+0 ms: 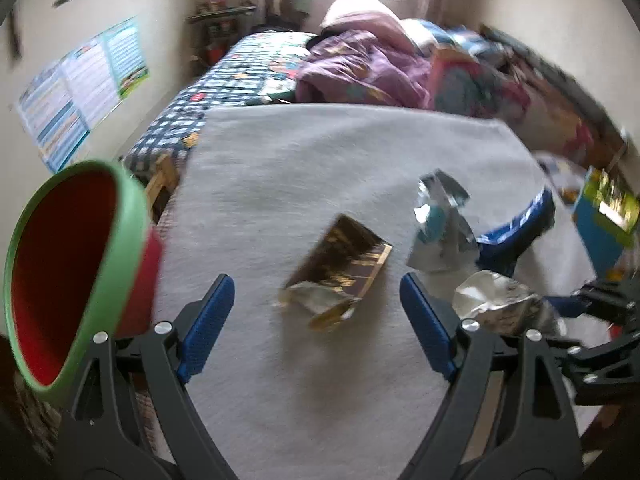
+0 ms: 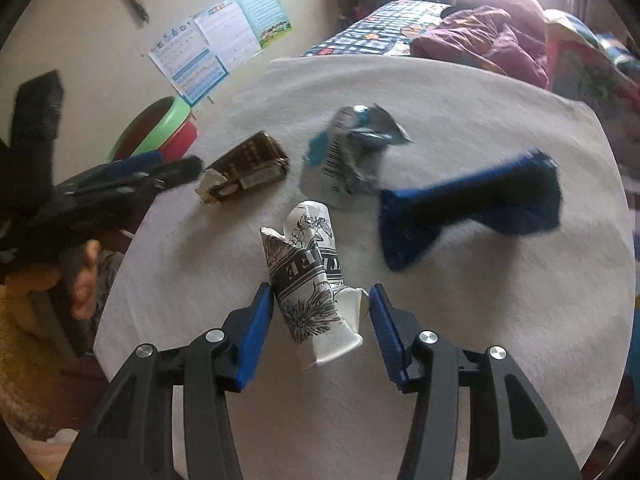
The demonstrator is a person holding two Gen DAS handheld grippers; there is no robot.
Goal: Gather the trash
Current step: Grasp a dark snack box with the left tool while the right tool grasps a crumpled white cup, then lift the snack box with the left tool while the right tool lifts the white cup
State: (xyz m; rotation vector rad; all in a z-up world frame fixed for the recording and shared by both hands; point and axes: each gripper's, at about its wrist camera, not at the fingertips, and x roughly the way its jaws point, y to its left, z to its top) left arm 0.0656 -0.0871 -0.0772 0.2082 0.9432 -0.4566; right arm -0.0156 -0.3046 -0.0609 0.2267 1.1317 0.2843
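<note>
On a grey-white cloth point(image 1: 320, 152) lie a dark brown and gold wrapper point(image 1: 340, 272) point(image 2: 248, 168), a crumpled silver and teal wrapper point(image 1: 440, 224) point(image 2: 352, 152), a white wrapper with black print point(image 2: 312, 280) point(image 1: 500, 304) and a blue and black wrapper point(image 2: 472, 208). My left gripper point(image 1: 316, 300) is open, just short of the brown wrapper. My right gripper point(image 2: 320, 304) is open with the white printed wrapper between its fingers, the left finger touching it. A red bin with a green rim point(image 1: 68, 272) point(image 2: 160, 128) stands at the left.
Behind the cloth the bed carries a checked blue blanket point(image 1: 224, 84), purple bedding point(image 1: 360, 64) and colourful items point(image 1: 520, 92). Posters point(image 1: 80, 84) hang on the left wall. The other gripper point(image 2: 120, 184) and a hand show at the left of the right wrist view.
</note>
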